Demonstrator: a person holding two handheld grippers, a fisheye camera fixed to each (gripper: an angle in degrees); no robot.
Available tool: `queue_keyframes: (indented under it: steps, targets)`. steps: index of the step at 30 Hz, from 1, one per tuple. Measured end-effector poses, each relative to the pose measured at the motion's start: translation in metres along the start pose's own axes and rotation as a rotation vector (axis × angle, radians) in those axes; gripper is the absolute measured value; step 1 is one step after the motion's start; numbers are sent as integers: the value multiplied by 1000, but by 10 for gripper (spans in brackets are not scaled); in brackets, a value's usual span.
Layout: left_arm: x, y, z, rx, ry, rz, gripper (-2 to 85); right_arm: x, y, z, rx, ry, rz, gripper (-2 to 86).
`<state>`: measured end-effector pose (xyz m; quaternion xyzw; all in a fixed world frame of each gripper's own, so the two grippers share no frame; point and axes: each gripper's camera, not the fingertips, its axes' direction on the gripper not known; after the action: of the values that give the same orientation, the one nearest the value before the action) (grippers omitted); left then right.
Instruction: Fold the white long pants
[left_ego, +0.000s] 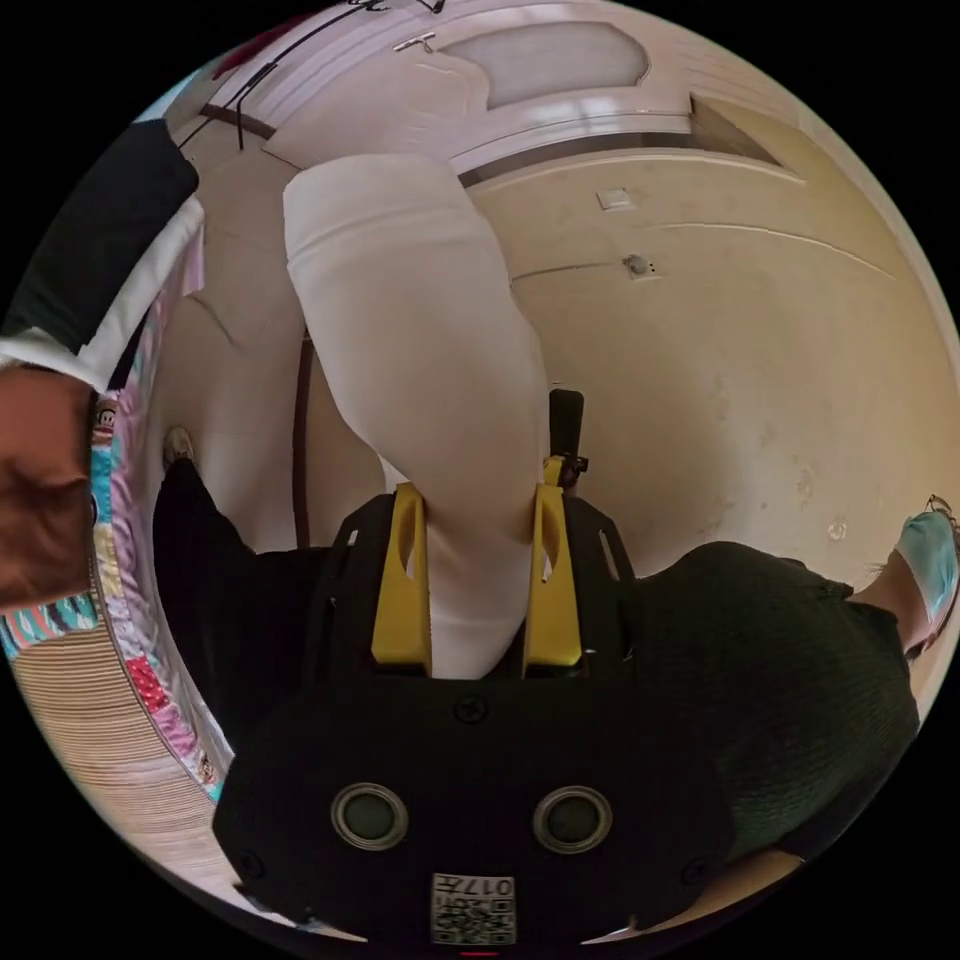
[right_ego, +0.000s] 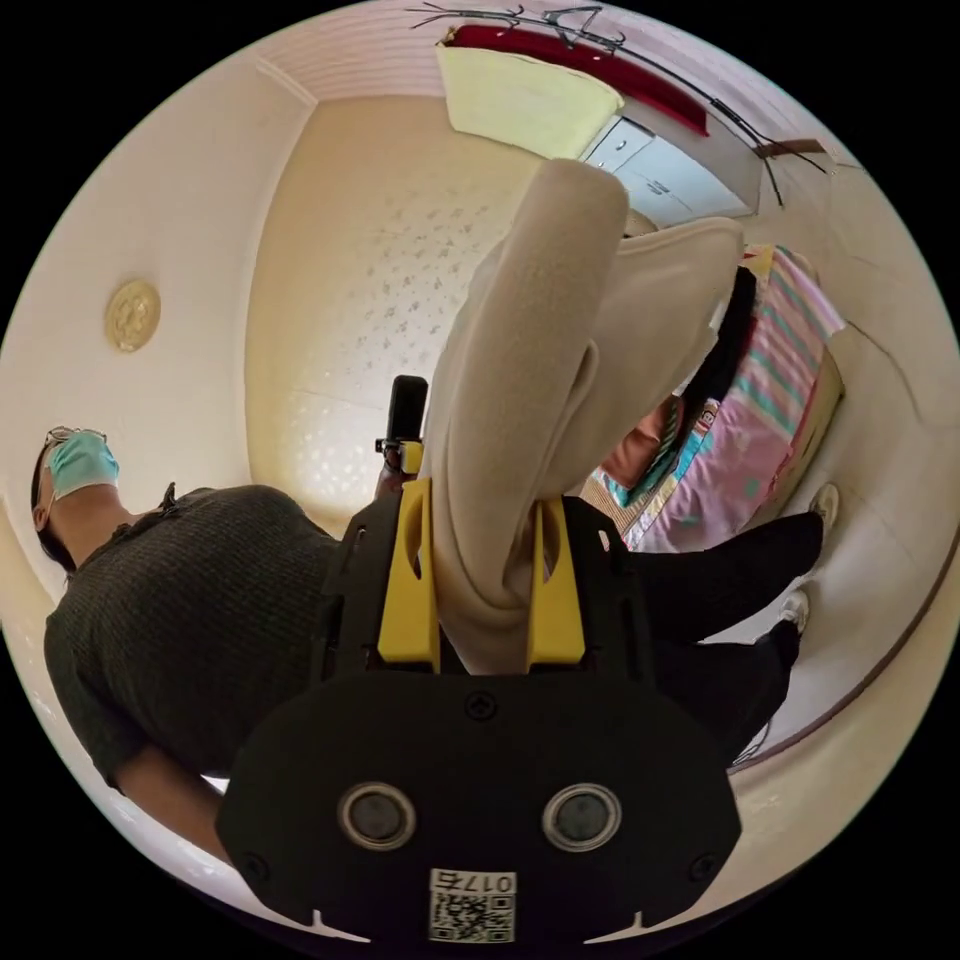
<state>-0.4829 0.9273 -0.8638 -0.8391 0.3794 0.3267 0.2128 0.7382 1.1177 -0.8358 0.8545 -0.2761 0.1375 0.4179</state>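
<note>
On my left gripper view, the left tongs (left_ego: 477, 500) are clamped on the white long pants (left_ego: 415, 330): both yellow jaws press against the fabric, which fills the gap between them and rises away from the camera as one broad leg with a hemmed band at its far end. Behind the cloth I see a cream wall with a white door (left_ego: 540, 75), and to one side the edge of a bed under a patterned quilt (left_ego: 135, 560). The person's dark sweater (left_ego: 790, 680) sits close beside the tongs, and a hand (left_ego: 40, 480) shows at the frame's edge.

On my right gripper view, the right tongs (right_ego: 483, 510) grip the same pants (right_ego: 540, 350) too, jaws narrowed onto a thick bunch of doubled fabric that folds over itself above them. The garment hangs in the air between both tools, lifted clear of the bed; the pink-striped quilt (right_ego: 770, 400) lies beyond it. The person in the dark sweater (right_ego: 200, 620) stands beside the tongs, wearing a face mask (right_ego: 80, 465).
</note>
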Motion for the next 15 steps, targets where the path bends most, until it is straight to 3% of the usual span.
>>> queue_keyframes:
  steps: [5,15]
  targets:
    - [-30,-45,27,-31,-23,63,146,-10,-17,-49,66,27,-24,137]
    - [-144,-121,16,18,76,66,146,-48,-144,-99,-47,170,26,138]
